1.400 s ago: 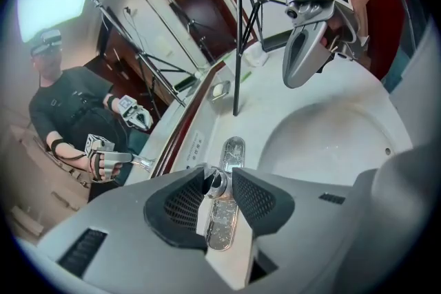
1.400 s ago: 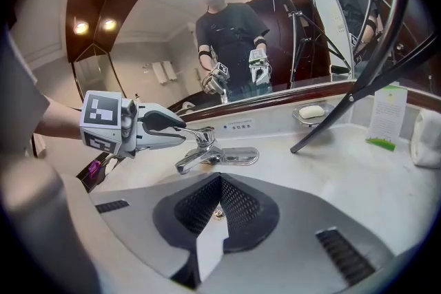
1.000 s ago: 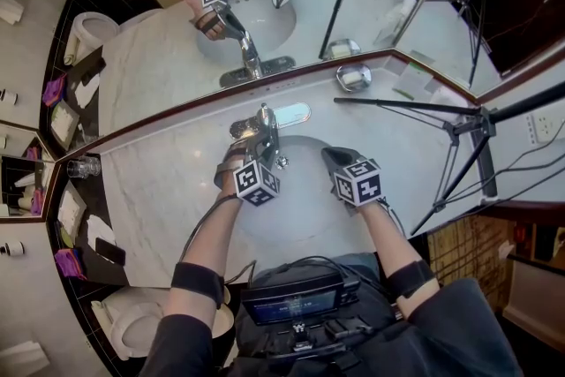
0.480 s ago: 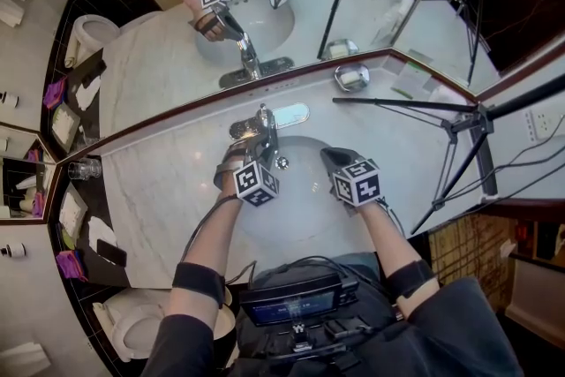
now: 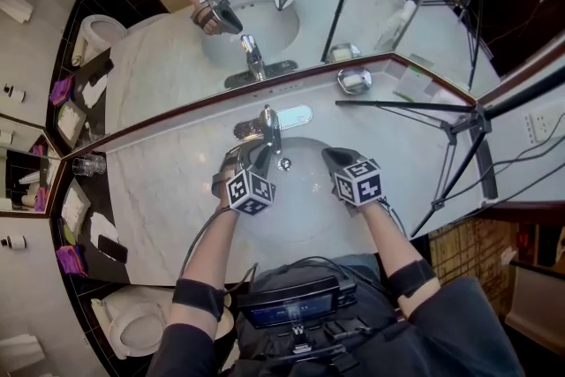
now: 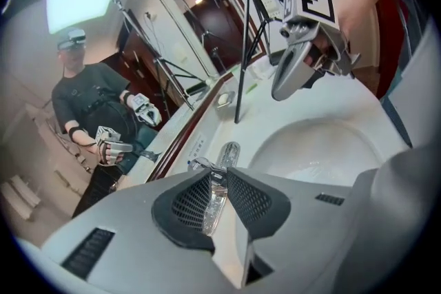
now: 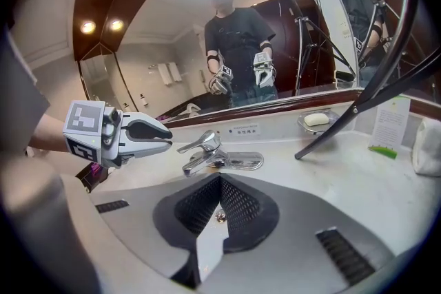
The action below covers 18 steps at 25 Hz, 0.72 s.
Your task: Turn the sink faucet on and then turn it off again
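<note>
On the marble counter the faucet stands at the sink's 12 o'clock; we can't read its label plate. Our left claw, jaws just closing narrow on nothing, has risen from the handle; right claw pinched shut

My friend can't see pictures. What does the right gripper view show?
The right gripper, jaws shut and empty, points at a chrome faucet on a white counter. The left gripper hangs just left of its lever, jaws having just been closing on nothing. A mirror behind shows the person.
</note>
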### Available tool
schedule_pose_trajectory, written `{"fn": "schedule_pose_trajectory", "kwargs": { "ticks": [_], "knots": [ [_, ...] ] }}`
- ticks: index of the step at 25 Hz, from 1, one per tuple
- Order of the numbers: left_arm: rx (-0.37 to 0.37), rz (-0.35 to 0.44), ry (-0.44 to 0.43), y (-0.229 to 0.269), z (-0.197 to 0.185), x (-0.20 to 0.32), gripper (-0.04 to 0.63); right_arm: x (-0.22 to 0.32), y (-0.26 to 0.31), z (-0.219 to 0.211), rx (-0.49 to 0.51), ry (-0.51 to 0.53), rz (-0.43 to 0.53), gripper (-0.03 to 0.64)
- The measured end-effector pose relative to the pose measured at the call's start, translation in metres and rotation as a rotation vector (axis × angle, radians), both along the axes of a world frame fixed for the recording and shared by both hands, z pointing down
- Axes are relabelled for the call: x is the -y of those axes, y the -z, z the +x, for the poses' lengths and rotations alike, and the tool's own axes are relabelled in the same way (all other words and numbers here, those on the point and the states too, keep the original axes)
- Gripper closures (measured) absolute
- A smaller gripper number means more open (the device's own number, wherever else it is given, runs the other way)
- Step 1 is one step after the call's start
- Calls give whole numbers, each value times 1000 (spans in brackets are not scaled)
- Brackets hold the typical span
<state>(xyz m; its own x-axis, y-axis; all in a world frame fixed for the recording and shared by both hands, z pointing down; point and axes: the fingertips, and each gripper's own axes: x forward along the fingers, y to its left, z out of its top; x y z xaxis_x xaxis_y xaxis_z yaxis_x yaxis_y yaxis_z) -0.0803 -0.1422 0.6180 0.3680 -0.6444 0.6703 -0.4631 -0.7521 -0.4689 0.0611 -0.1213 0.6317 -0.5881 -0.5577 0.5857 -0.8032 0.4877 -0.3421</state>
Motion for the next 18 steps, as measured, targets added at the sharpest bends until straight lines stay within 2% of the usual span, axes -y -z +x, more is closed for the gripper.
{"fn": "schedule_pose_trajectory", "kwargs": {
  "ticks": [3, 10, 14, 18],
  "knots": [
    [-67, 3, 52, 16, -6, -6, 588, -1, 4, -6, 3, 14, 10, 595],
    [-217, -47, 153, 30, -15, -35, 595, -2, 14, -12, 1, 32, 30, 595],
    [-385, -99, 262, 41, -24, -49, 595, -4, 20, -14, -4, 43, 40, 595],
    [-593, -175, 385, 53, -38, -55, 595, -4, 25, -15, -9, 56, 51, 595]
  ]
}}
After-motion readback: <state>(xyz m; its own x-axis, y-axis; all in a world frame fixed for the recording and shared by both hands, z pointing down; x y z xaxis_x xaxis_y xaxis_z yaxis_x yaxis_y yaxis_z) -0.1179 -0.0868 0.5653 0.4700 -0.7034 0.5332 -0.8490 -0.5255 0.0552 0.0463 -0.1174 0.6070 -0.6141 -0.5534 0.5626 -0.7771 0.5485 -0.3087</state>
